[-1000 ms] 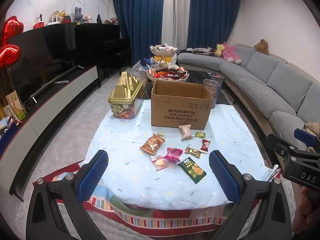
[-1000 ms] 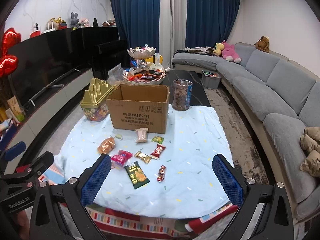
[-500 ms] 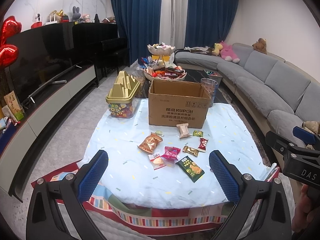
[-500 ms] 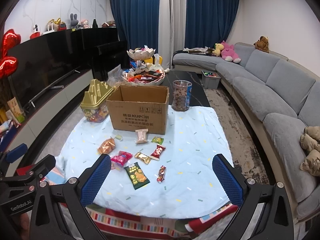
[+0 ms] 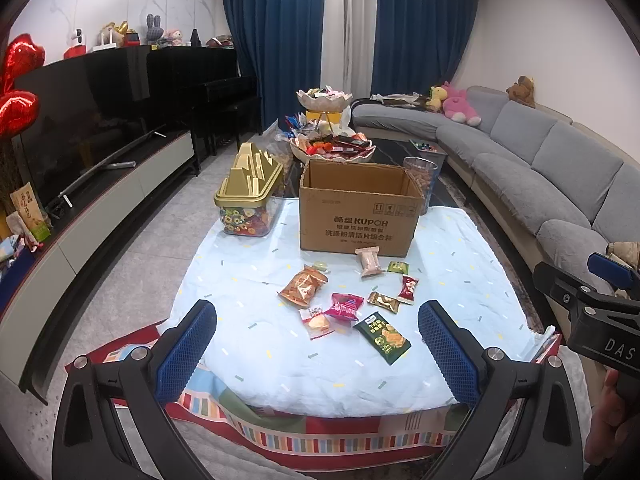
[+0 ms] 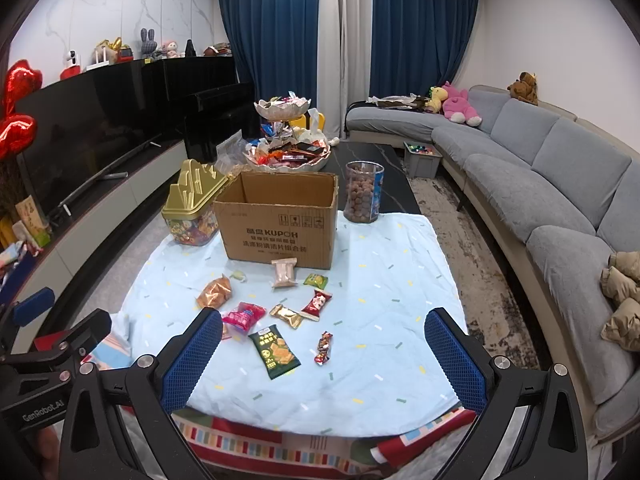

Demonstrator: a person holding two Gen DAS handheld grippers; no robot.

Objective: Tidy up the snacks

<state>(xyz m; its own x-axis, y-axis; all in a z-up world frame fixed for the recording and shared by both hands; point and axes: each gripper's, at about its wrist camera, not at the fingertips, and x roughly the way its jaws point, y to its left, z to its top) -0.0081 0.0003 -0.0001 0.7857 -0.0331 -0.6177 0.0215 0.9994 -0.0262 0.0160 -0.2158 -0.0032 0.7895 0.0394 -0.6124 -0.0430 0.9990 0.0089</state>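
Here both grippers, left (image 5: 318,334) and right (image 6: 323,342), hang wide open and empty low in frame, presumably poised over the snack packets (image 6: 276,312) below the centre box (image 6: 280,220).

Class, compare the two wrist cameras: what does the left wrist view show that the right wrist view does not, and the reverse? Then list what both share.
Left wrist only: the white-and-red wrapped snack near the pink packet.

Right wrist only: the small red twisted candy lying apart from the cluster, and the grey bin by the sofa.

Both: the open cardboard box, gold-lidded candy container, green packet and orange packet.
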